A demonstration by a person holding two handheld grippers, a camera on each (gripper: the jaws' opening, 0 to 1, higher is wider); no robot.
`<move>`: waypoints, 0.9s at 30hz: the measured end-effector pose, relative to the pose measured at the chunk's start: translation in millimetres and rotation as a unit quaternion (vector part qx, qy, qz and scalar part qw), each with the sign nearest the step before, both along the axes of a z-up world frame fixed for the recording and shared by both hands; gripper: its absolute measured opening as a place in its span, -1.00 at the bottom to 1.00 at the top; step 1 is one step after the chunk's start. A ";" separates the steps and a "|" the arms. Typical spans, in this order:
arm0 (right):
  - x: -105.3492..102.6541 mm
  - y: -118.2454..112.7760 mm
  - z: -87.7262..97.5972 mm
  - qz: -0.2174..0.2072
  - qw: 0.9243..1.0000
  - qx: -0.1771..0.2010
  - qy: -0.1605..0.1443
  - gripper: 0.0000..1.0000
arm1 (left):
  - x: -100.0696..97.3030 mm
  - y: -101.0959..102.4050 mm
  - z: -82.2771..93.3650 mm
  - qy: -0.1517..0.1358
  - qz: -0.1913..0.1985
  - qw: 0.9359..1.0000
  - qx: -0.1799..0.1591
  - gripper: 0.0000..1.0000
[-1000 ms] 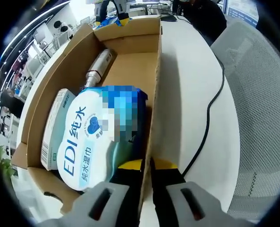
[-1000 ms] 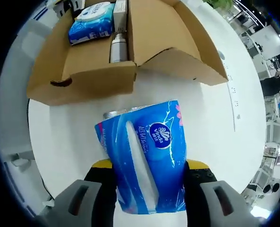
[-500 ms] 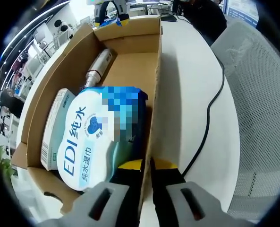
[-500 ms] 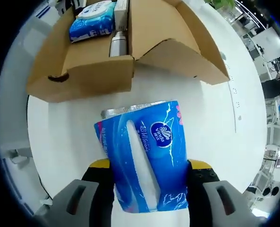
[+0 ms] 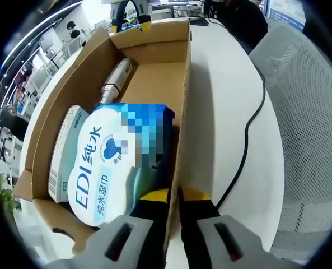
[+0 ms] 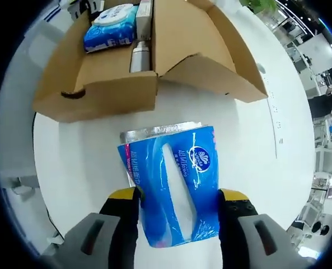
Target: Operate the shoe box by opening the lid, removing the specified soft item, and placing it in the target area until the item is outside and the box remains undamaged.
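Outside the box point(image 6: 98, 89), over bare table point(image 6: 65, 162), the right claw point(image 6: 177, 204) grips the tissue pack point(image 6: 174, 190), which has tilted slightly since a moment ago; placing remains. Left claw point(image 5: 174, 196) stays pinched on the box wall point(image 5: 183, 106) beside the wipes point(image 5: 101, 165).

The blue tissue pack point(image 6: 174, 188) is tilting and sliding lower between the right claw point(image 6: 177, 210) jaws, outside the box.
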State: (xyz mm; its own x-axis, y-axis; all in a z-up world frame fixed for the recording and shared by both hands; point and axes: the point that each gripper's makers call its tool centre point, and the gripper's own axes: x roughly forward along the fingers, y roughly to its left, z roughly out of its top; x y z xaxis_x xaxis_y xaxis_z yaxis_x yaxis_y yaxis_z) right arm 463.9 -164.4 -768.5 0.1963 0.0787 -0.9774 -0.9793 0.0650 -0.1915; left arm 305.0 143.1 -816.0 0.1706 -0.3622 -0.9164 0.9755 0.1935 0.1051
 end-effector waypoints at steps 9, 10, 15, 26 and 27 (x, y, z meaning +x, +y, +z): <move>-2.5 1.2 -2.1 -0.011 1.000 -0.001 0.006 0.09 | 0.2 -0.3 -0.3 -0.001 0.000 1.000 0.000 -0.92; -2.5 1.2 -2.1 -0.011 1.000 -0.001 0.006 0.09 | 0.3 -0.3 -0.3 -0.001 0.000 1.000 0.000 -0.92; -2.5 0.1 -2.2 -0.021 1.000 0.001 0.012 0.10 | 0.5 -0.1 -0.7 -0.001 0.000 1.000 0.000 -0.92; 0.0 1.7 8.2 -0.018 1.000 0.010 0.006 0.10 | 0.1 0.0 -0.1 -0.001 -0.001 1.000 0.000 -0.92; -0.5 1.7 9.0 -0.017 1.000 0.010 0.006 0.09 | -0.1 -0.1 0.0 -0.001 -0.001 1.000 0.000 -0.92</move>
State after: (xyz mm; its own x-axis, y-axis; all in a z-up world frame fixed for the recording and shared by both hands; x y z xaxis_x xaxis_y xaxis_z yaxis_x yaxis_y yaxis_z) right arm 463.4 -162.7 -759.5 0.1870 0.0921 -0.9780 -0.9788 0.1024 -0.1775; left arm 305.0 143.0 -816.0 0.1712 -0.3627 -0.9160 0.9757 0.1918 0.1064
